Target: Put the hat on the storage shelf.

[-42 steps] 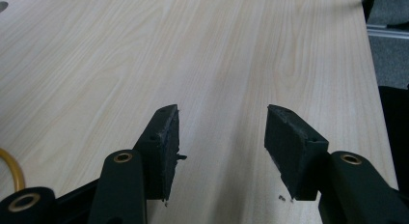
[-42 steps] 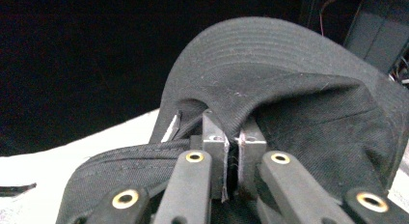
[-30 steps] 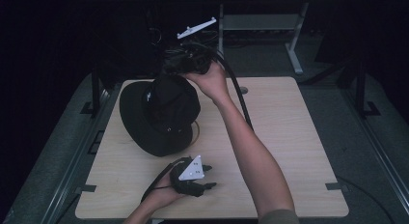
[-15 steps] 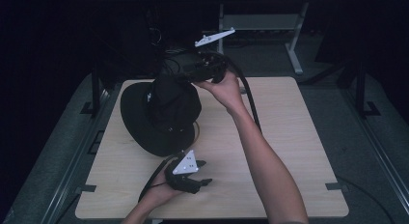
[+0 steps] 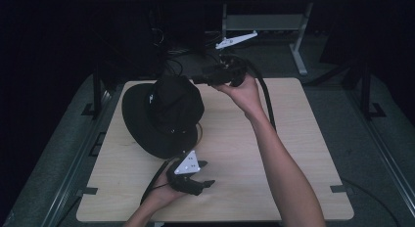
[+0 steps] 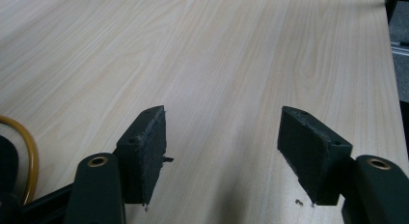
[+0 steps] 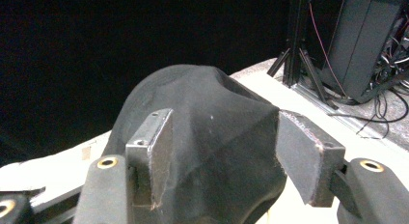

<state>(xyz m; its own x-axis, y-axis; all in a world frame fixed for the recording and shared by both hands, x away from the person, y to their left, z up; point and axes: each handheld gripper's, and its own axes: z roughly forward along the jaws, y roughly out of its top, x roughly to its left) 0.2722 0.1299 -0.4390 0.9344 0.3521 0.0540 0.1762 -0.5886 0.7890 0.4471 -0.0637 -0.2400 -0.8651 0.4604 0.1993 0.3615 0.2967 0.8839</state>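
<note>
**Black hat on the tabletop, both sets of jaws spread**

At the bottom centre of the high view, the left gripper [image 5: 204, 174] lies low over the tabletop [image 5: 293, 153], held in a hand that enters from the lower edge. Its jaws stand spread and have just been opening; the left gripper view shows nothing between them, only bare pale wood running on to the far edge at the upper right of that frame. A loop of yellow cord [image 6: 30, 151] curves in at the lower left of that view, just beside the left jaw.

To the right of this gripper, the lower right and middle right of the tabletop lie open, crossed only by the person's right forearm and the black cable that trails along it.

Farther up, left of centre, the black hat [image 5: 164, 114] sits on the tabletop, its brim reaching close to the left edge and its crown rising at the middle. A little wood shows between the brim and the far edge.

Farthest, at the upper middle, the right gripper [image 5: 198, 81] is held in the air by the far edge, pointing left towards the crown. Its jaws are spread and have just been opening; in the right gripper view the crown [image 7: 212, 137] lies between them, the pads apart from the fabric.
</note>
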